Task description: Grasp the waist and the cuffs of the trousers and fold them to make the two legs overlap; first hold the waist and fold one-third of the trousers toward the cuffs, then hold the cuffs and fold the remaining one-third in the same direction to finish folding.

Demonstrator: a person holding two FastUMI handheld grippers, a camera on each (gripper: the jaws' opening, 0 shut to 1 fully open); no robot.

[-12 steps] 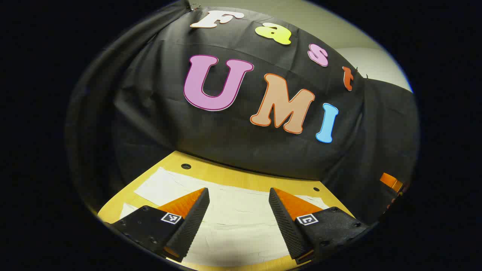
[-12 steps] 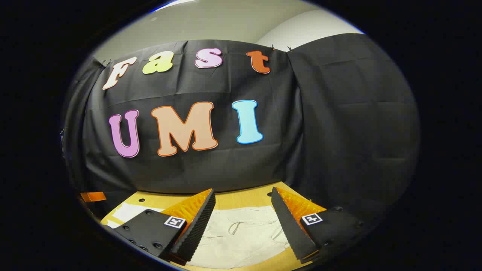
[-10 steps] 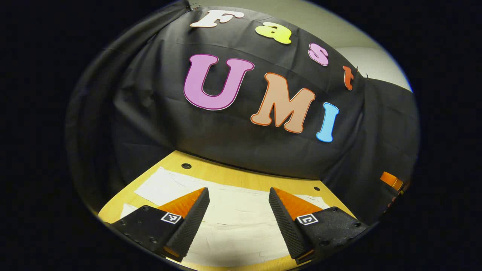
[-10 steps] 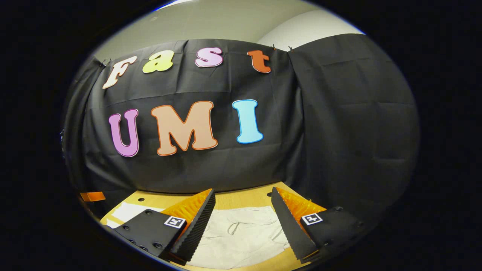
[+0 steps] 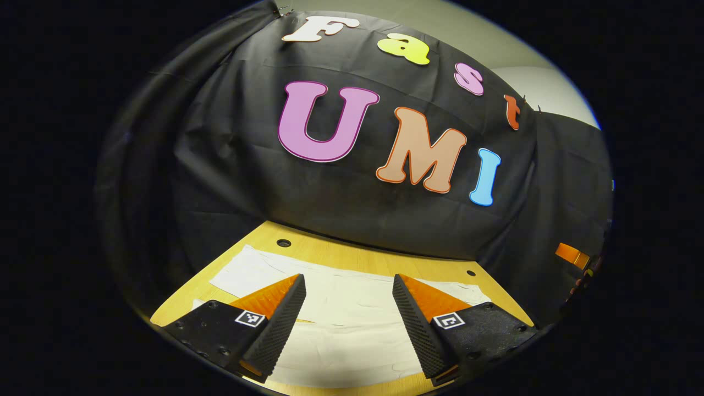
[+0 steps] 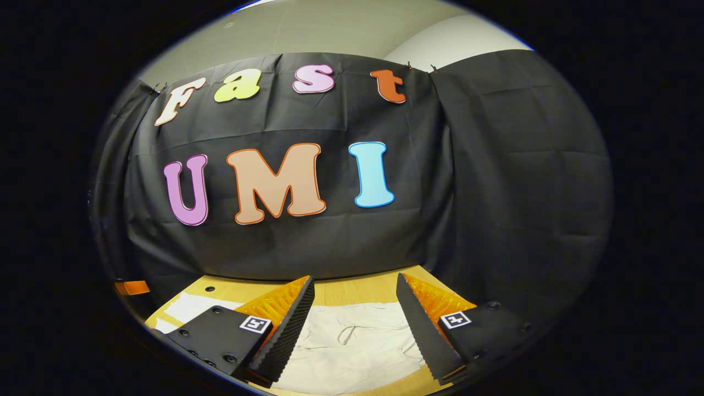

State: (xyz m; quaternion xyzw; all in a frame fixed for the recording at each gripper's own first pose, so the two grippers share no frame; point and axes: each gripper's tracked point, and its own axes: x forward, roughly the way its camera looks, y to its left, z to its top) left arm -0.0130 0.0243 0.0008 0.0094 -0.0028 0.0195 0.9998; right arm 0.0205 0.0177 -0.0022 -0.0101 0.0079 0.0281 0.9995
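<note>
I see the pale trousers (image 5: pixel 341 330) lying flat on the wooden table (image 5: pixel 352 256). My left gripper (image 5: pixel 349 286) hangs spread above the legs; my right gripper (image 6: pixel 355 286) hangs spread above the drawstring waist (image 6: pixel 352 333), neither touching cloth.

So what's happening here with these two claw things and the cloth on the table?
A person holds a gripper in each hand over pale trousers laid flat on a wooden table. The left gripper is open above the legs. The right gripper is open above the waist, where the drawstring shows. Neither has taken hold of the cloth, so the folding has not yet begun.
</note>
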